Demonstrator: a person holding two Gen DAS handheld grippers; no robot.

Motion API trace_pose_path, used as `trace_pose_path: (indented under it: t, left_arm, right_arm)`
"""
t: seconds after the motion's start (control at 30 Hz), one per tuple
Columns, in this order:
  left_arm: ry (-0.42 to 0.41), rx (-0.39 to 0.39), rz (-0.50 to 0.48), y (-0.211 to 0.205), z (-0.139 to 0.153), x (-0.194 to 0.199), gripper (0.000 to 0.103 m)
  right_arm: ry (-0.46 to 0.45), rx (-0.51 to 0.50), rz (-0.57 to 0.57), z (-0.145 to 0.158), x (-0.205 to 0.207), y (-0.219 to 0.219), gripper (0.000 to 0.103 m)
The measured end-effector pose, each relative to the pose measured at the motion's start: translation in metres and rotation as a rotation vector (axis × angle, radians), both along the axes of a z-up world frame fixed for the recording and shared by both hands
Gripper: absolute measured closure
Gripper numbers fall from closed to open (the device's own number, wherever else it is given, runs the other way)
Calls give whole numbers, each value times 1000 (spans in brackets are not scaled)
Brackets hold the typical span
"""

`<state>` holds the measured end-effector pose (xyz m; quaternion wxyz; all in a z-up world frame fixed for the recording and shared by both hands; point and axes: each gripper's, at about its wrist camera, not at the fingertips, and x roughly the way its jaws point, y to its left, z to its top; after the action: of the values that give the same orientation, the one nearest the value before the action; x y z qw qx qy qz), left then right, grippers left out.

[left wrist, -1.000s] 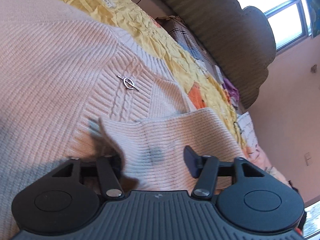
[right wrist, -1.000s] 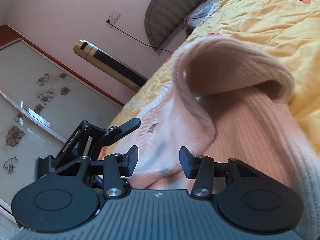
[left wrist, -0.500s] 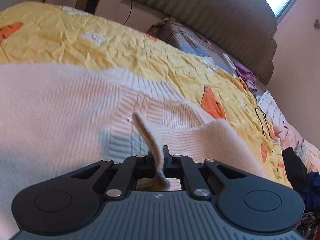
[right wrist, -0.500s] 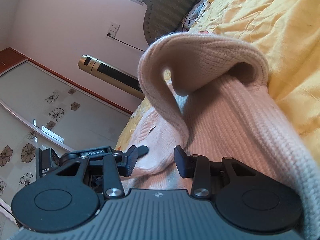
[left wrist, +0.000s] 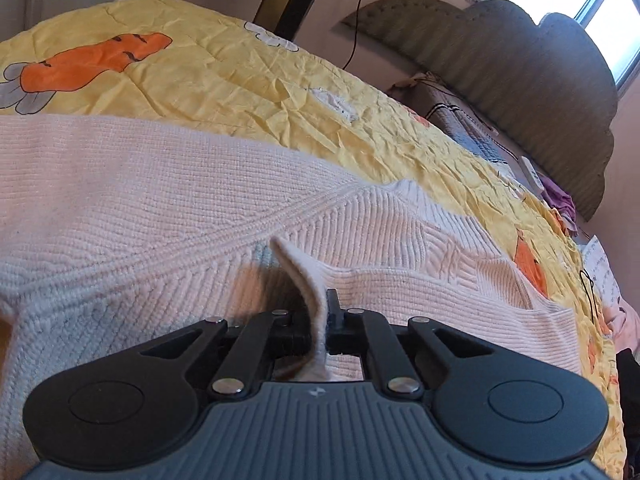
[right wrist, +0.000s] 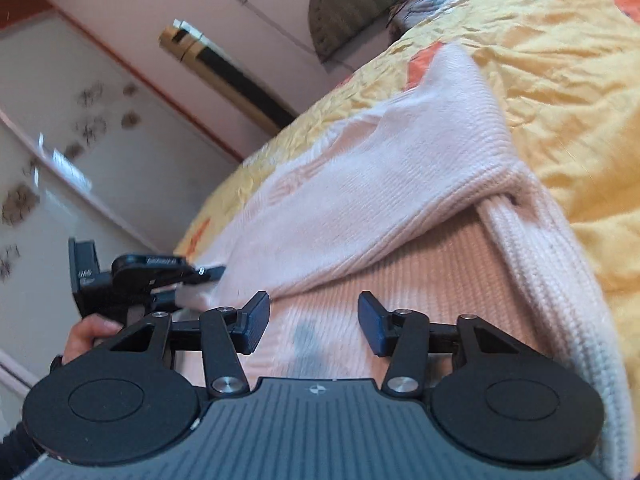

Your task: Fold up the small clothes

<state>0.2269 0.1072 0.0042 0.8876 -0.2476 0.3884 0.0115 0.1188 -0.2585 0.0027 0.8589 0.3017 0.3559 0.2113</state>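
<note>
Yellow quilted bedding (left wrist: 248, 80) printed with orange carrots is spread across the bed, and a grey scalloped headboard (left wrist: 520, 64) is seen at the upper right of the left wrist view, below a bright window. In the right wrist view, a pale wall, a gold and black column (right wrist: 224, 68) and a frosted panel with flower motifs (right wrist: 60, 152) fill the upper left.

A pale pink knit sweater (left wrist: 168, 200) is laid on the bedding and covers most of the middle and lower left of the left wrist view. A narrow edge of the knit is pinched between the closed fingers of the left gripper (left wrist: 320, 328) and is seen standing up in a curved strip just above them.

In the right wrist view, the sweater (right wrist: 360, 184) runs from the centre toward the upper right, with one layer folded over a ribbed part beneath it. The right gripper (right wrist: 314, 322) is held with its fingers spread wide above the knit, and nothing is gripped between them. At the middle left of that view, the left gripper (right wrist: 200, 272) is seen clamped on the sweater's edge, and a hand (right wrist: 86, 336) is visible beneath it.
</note>
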Motion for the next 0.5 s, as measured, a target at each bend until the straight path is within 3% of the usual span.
trace_pose_path:
  t: [0.1,0.17,0.23,0.3,0.37,0.43,0.5]
  left_arm:
    - [-90,61,-9,-9,-7,-12,97]
    - [-134,97,-13,-16,-9,-19,97]
    - [-135,62,-1,-10,-11,-19,96]
    - [-138,16,9,-4,-14,-17,95]
    - [-140,-13,11,0,-15,-18,95]
    - [-140,-40,14,4,-17,-18,95]
    - [-140,-59,16,6,-19,-18,95]
  right_arm:
    - [-92,-13,68,39,-2,-12,44]
    - [-175,-44,13,66,9,-34,30]
    - [-196,-101,-104,76,35,-60,16]
    - [-115,-185,-207,69,72,-81,23]
    - [-9,-225,-268,47,108,-95,44]
    - [86,-175,-264,25,135,-101,53]
    - [141,-91,-234,3,148,-100,52]
